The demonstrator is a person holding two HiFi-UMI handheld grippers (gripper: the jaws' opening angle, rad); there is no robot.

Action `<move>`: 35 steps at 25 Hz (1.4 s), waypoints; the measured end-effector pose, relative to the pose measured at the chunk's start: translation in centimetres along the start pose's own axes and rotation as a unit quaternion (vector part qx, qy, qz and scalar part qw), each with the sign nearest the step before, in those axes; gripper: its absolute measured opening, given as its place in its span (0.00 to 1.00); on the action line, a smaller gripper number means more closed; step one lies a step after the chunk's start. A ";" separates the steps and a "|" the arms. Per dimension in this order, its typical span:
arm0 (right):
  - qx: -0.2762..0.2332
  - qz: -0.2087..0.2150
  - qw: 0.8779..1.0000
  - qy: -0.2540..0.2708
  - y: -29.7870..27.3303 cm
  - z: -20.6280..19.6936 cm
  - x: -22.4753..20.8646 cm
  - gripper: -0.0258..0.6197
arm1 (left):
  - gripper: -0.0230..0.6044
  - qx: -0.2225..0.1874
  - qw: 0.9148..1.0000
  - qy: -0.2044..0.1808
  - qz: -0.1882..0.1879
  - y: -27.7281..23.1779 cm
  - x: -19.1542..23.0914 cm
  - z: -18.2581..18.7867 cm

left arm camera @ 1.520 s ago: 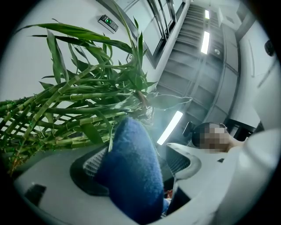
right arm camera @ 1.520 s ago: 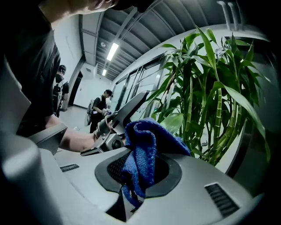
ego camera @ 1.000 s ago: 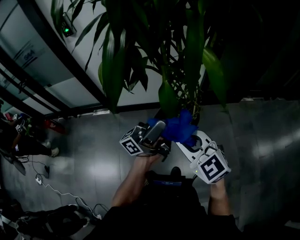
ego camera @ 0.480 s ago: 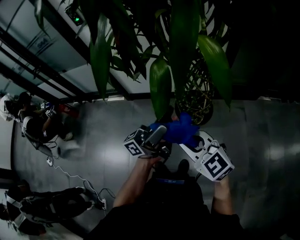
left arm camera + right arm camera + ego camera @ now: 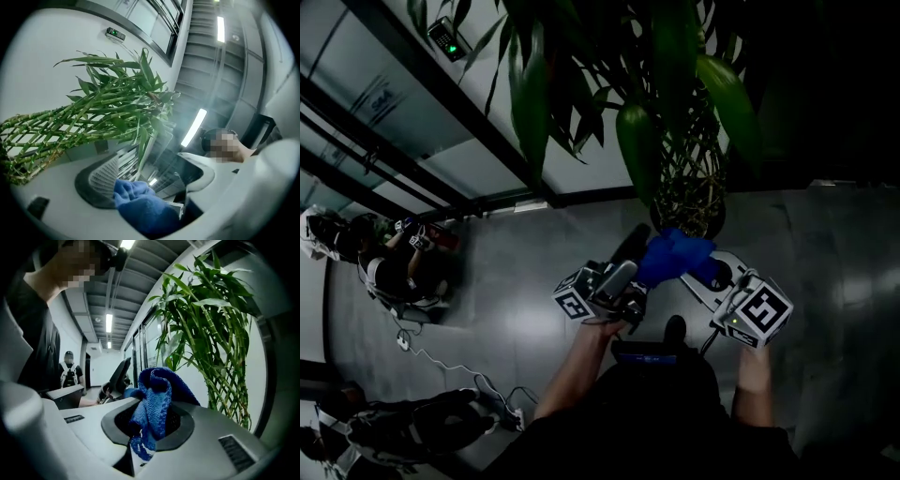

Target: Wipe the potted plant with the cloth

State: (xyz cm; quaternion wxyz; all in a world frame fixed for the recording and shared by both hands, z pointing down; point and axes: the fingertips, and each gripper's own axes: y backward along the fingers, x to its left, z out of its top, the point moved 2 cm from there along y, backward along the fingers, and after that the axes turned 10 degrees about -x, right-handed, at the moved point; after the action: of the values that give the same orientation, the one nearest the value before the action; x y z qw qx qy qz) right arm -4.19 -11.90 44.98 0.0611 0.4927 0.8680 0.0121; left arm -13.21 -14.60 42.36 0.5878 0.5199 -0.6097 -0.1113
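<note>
we clamp the cloth (image 5: 154,397) in our right gripper (image 5: 146,427), aimed for wiping the potted plant (image 5: 689,178) at twelve o'clock; our left gripper (image 5: 157,166) gapes beside it.

The left forearm (image 5: 575,367) and right forearm (image 5: 756,386) reach forward side by side, the left gripper (image 5: 625,259) with fingers apart (angled toward its partner) and the right gripper (image 5: 696,272) clamped on the blue cloth (image 5: 675,253).

- The cloth (image 5: 152,404): knitted fabric, fluffy, matt.
- The plant leaves (image 5: 637,159): smooth and glossy.
- The floor (image 5: 506,309): polished, shiny.
- The right tongs (image 5: 145,425): smooth matt plastic.
</note>
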 end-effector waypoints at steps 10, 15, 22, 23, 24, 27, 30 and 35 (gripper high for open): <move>-0.116 -0.104 0.979 -0.129 1.1 3.3 5.4 0.16 | 0.65 0.018 0.999 0.033 -0.021 3.9 -6.8 -0.8; -0.180 -0.137 0.954 -0.195 2.8 3.5 7.3 0.16 | 0.65 0.040 0.999 0.026 -0.019 6.1 -8.8 -1.5; -0.199 -0.149 0.944 -0.217 6.2 2.4 9.6 0.16 | 0.64 0.043 0.998 0.035 -0.019 7.9 -10.1 -4.0; -0.201 -0.146 0.944 -0.215 6.6 2.5 10.0 0.16 | 0.63 0.045 0.998 0.033 -0.022 8.0 -10.7 -4.5; -0.205 -0.141 0.944 -0.215 6.9 2.6 10.4 0.16 | 0.63 0.049 0.998 0.028 -0.024 8.1 -11.4 -4.9; -0.219 -0.113 0.942 -0.227 7.4 2.9 11.1 0.16 | 0.62 0.064 0.998 0.005 -0.025 8.0 -13.1 -6.2; -0.224 -0.075 0.944 -0.232 8.5 3.4 10.9 0.16 | 0.62 0.065 0.997 -0.022 -0.022 6.9 -13.5 -7.7; -0.217 -0.047 0.945 -0.239 13.3 4.9 9.2 0.16 | 0.62 0.062 0.997 -0.044 -0.006 3.6 -13.4 -11.9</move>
State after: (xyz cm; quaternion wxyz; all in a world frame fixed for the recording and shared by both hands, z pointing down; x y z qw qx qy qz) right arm 3.05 2.64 40.34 0.3729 0.4149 0.8261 0.0795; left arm -8.27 2.90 40.36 0.5264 0.5537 -0.6376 -0.0993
